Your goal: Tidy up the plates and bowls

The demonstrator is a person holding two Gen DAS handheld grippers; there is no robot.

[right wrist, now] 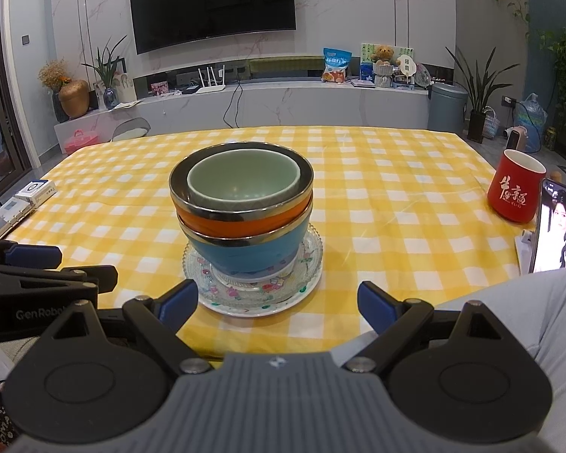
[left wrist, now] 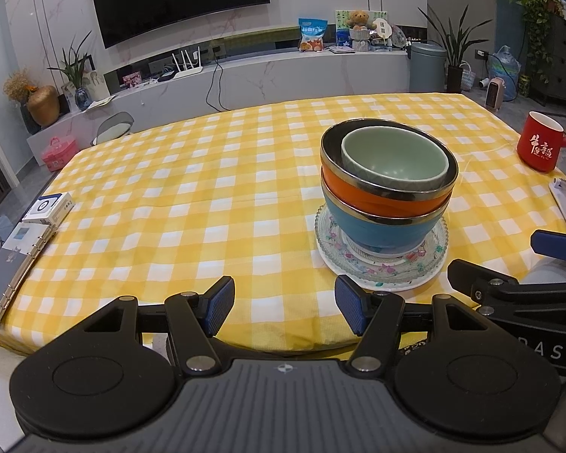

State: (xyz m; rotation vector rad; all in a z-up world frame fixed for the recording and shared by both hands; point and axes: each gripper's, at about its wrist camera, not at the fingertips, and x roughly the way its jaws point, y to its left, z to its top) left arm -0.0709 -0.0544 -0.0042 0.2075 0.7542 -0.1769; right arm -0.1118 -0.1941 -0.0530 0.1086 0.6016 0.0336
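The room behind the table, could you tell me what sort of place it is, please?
Most likely a home living room: a wall TV above a marble media shelf, houseplants, and a checked-cloth table.

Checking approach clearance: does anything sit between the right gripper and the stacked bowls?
Nothing visible does. Only bare yellow checked tablecloth lies between the open right gripper and the plates under the blue bowl. The red mug stands off to the right.
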